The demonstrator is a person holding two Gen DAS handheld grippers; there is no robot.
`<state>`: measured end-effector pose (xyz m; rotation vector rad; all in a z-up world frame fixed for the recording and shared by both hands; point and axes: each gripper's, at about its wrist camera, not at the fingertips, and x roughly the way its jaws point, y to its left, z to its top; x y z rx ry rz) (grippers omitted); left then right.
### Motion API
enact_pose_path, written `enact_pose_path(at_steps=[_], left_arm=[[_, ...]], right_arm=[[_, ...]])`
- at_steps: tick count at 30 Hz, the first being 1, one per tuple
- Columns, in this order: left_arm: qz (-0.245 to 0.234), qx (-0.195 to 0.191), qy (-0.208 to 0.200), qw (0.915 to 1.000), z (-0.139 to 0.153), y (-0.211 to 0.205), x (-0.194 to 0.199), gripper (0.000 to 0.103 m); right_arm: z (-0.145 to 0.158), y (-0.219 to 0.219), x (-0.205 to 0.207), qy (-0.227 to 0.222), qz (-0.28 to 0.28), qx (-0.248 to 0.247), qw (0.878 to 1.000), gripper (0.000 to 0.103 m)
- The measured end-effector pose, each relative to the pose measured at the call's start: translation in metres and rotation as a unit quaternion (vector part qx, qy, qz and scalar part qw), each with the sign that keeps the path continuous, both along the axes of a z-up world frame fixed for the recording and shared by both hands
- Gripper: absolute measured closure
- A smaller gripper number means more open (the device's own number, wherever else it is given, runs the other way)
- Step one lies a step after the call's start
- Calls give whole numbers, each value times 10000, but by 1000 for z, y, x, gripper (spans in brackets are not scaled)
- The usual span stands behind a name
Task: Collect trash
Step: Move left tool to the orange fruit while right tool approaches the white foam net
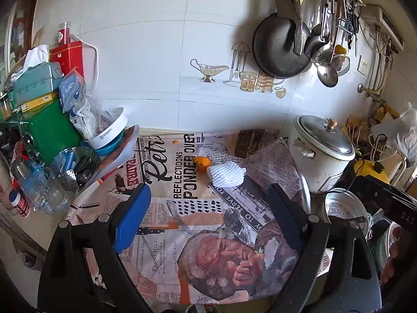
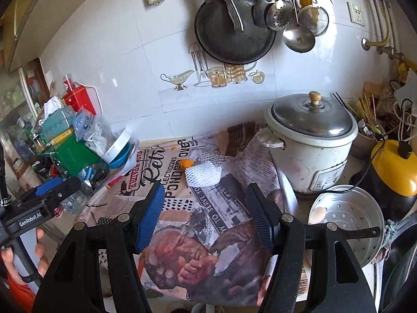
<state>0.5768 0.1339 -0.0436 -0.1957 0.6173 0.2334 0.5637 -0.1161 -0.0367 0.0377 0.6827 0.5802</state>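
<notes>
While both grippers' fingers stand apart and empty, the foam net should be approached squarely and pinched gently.

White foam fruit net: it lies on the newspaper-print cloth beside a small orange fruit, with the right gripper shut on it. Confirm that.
Not quite. The foam net does lie on the cloth beside the orange fruit, but the right gripper is open and short of it, as the right wrist view shows.
</notes>
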Motion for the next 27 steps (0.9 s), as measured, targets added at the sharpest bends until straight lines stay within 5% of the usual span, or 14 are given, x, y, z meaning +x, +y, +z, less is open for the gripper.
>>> enact_pose_path(at_steps=[12, 27], left_arm=[[-458, -490, 472, 9966, -41, 98, 100, 12], [-276, -1241, 1525, 9801, -162, 179, 193, 13]], right_arm=[[-51, 62, 99, 843, -576, 157, 9947, 42], [-208, 138, 223, 2457, -1102, -233, 9628, 46]])
